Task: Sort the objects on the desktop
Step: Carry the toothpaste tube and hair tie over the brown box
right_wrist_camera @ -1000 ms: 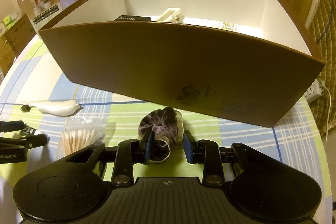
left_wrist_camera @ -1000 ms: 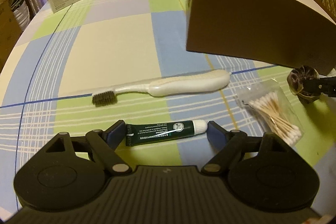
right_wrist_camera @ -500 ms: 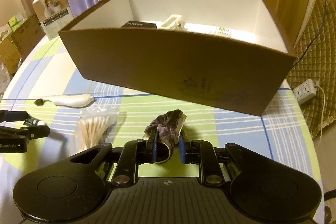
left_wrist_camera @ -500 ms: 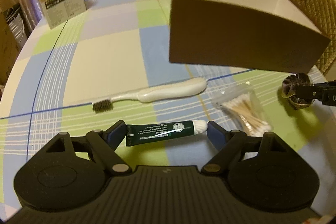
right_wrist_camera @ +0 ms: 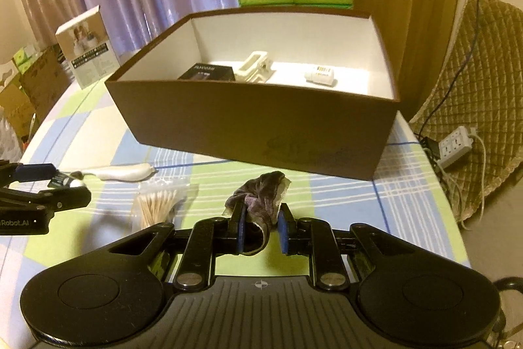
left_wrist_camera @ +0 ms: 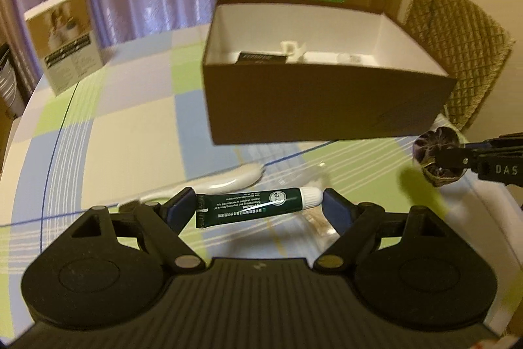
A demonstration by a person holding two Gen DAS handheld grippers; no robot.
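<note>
In the box (right_wrist_camera: 255, 123): a black pack (right_wrist_camera: 207, 75), a white clip (right_wrist_camera: 256, 71) and a small white item (right_wrist_camera: 320, 77) are already stowed. In transit: a green tube (left_wrist_camera: 253, 206) is clamped end to end in the left tool (left_wrist_camera: 258, 208), and a dark scrunchie (right_wrist_camera: 261, 198) is pinched in the right tool (right_wrist_camera: 261, 233); both are held above the bench (right_wrist_camera: 408, 201), short of the box. Left on the bench: a toothbrush (right_wrist_camera: 121, 173) and a bag of swabs (right_wrist_camera: 157, 201). Sorting is judged roughly half done.
</note>
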